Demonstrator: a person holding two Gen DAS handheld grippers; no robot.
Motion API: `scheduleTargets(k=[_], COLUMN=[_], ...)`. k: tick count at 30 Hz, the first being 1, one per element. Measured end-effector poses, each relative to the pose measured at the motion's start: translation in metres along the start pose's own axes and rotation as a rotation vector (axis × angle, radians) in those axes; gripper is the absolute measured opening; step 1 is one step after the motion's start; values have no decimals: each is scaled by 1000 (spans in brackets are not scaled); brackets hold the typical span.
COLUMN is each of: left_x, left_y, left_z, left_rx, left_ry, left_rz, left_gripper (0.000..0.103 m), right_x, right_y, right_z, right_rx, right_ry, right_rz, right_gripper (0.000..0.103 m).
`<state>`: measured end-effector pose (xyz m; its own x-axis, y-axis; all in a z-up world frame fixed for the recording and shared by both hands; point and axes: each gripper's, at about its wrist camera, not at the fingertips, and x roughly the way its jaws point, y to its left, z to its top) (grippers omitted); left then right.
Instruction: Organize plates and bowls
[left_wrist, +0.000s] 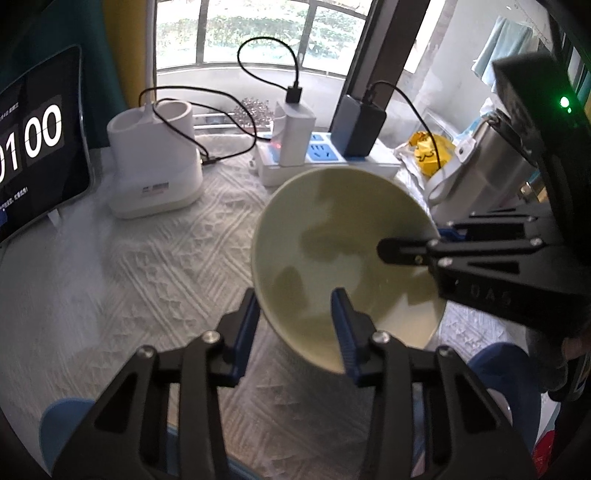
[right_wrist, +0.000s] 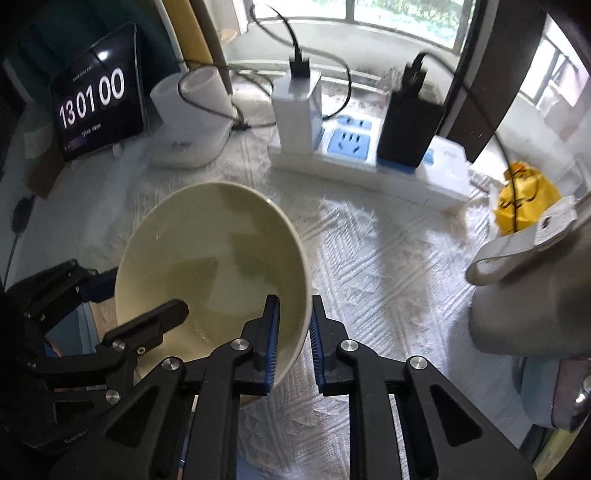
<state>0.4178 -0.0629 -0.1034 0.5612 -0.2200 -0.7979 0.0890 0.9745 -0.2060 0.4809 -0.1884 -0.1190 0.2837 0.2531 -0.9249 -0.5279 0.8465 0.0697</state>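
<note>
The desk carries a white patterned cloth. Above it, near the front edge, a pale green bowl is held tilted. The left gripper straddles the bowl's near rim, jaws partly open. The right gripper clamps the opposite rim between narrowly spaced jaws.

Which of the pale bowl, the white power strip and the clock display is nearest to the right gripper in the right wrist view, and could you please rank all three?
From the right gripper:
1. Pale bowl, its rim between the fingers.
2. White power strip, ahead on the cloth.
3. Clock display, far left.
</note>
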Motion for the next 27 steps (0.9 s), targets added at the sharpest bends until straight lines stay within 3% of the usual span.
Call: scheduleTargets(k=[17, 27], left_x=[-45, -71], left_y=[0, -8], left_z=[6, 2], left_rx=[-7, -4], left_ry=[-116, -148], left_rz=[-14, -27], left_gripper=[41, 41], right_x=[-40, -64], right_y=[12, 16], right_z=[-1, -12], right_rx=[10, 15], right_ry=[-123, -151], right_rz=[-23, -32], right_gripper=[11, 11])
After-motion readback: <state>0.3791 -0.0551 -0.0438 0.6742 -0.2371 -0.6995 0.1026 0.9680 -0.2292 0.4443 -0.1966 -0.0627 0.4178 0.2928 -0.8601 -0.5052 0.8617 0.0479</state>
